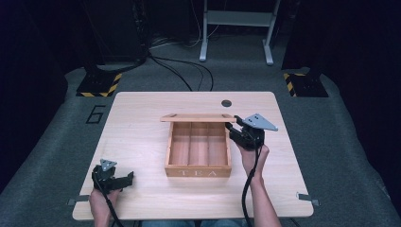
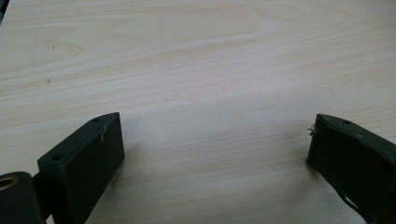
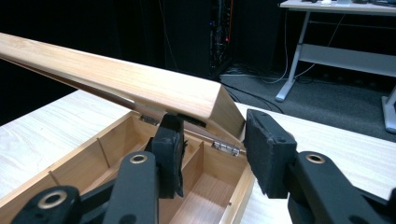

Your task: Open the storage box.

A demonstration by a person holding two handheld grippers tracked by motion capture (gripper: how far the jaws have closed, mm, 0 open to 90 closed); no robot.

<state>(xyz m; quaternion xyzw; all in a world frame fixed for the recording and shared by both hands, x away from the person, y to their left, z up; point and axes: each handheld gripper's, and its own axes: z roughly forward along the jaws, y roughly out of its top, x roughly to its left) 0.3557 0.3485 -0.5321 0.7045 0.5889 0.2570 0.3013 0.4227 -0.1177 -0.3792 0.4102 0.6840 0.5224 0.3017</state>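
Lifting the lid [image 3: 140, 84] of the tea box [image 1: 198, 171] at mid-table: your right gripper [image 3: 212, 154] straddles its corner, jaws spread, not pinching. Left gripper [image 2: 215, 154] rests open. Next: push the lid fully back.

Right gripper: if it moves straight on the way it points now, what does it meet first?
Probably the raised wooden lid of the tea box; the right gripper has open jaws astride the lid's corner, though depth is unclear.
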